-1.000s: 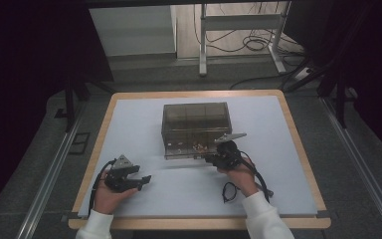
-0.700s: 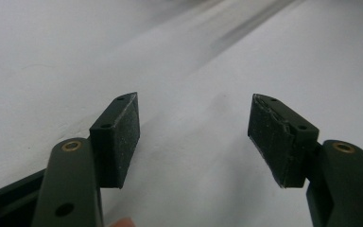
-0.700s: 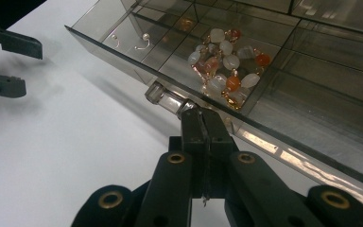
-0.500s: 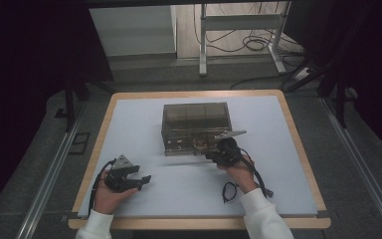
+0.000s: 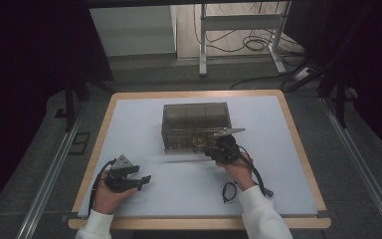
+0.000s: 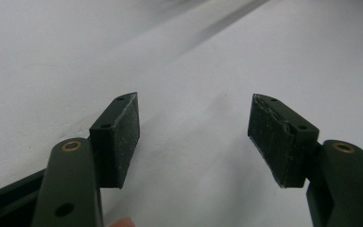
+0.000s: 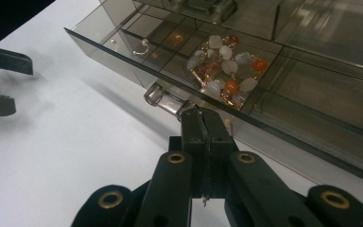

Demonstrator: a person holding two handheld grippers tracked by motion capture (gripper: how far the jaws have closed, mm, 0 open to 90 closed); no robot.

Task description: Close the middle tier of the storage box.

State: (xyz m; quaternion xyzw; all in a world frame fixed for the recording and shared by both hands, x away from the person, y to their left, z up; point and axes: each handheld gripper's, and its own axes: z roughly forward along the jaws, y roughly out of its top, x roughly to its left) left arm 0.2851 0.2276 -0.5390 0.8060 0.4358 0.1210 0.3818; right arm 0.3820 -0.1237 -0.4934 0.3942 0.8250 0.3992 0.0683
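Note:
A smoky clear drawer box (image 5: 195, 119) stands mid-table. Its lowest drawer (image 7: 123, 59) is pulled out towards me, and in its compartments lie a bracelet of white and orange beads (image 7: 227, 71) and a small metal hook (image 7: 142, 47). My right gripper (image 5: 208, 154) (image 7: 201, 113) is shut, its tips right beside the drawer's clear knob (image 7: 163, 98); nothing shows between the pads. My left gripper (image 5: 142, 180) (image 6: 194, 127) rests open on the white mat at the front left, with nothing between its jaws. Its jaws also appear at the edge of the right gripper view (image 7: 21, 85).
A white mat (image 5: 129, 129) covers the wooden-rimmed table (image 5: 298, 144). A loop of black cable (image 5: 229, 191) lies by my right wrist. Beyond the table's far edge are a metal stand (image 5: 238, 22) and floor cables (image 5: 253, 45).

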